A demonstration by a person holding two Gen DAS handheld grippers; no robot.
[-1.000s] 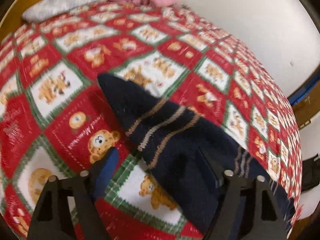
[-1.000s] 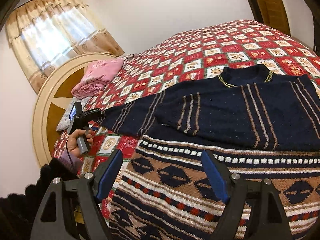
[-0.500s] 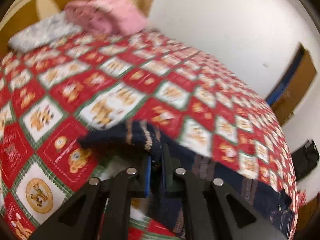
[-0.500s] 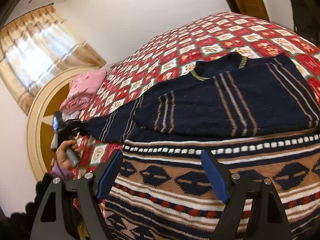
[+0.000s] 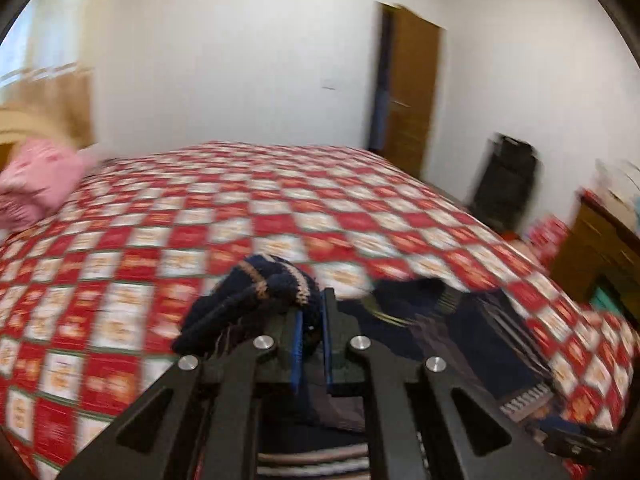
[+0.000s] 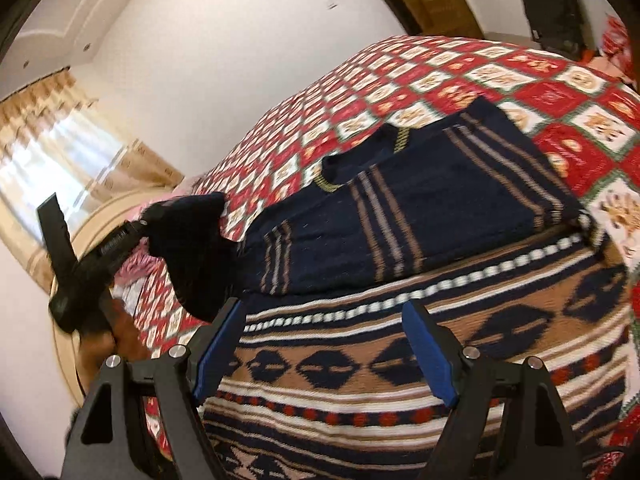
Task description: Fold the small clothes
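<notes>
A navy knitted sweater [image 6: 420,208] with tan and grey stripes lies spread on the bed, its collar toward the far side and its body reaching toward the near edge. Its lower part is a patterned band [image 6: 400,360] of tan, white, red and navy motifs, nearest the right wrist camera. One sleeve [image 5: 256,292] is lifted off the bedspread in a bunched fold, pinched between the blue pads of the left claw [image 5: 311,336], which is clamped on it; in the right wrist view that sleeve [image 6: 192,248] hangs dark from the left claw [image 6: 146,222] at the left end of the sweater. The right claw [image 6: 324,344] hovers over the patterned band with its fingers wide apart, gripping nothing.

The bedspread [image 5: 160,240] is a red, white and green check with small orange bear figures, covering the whole bed. A pink bundle of cloth [image 5: 36,184] sits at the far left near the curved wooden headboard [image 6: 92,224]. Behind it a curtained window [image 6: 60,152] lets in light. The walls are white, with a brown wooden door [image 5: 412,96] at the far right, a black object [image 5: 504,176] beside it, and a wooden cabinet [image 5: 592,248] at the right edge.
</notes>
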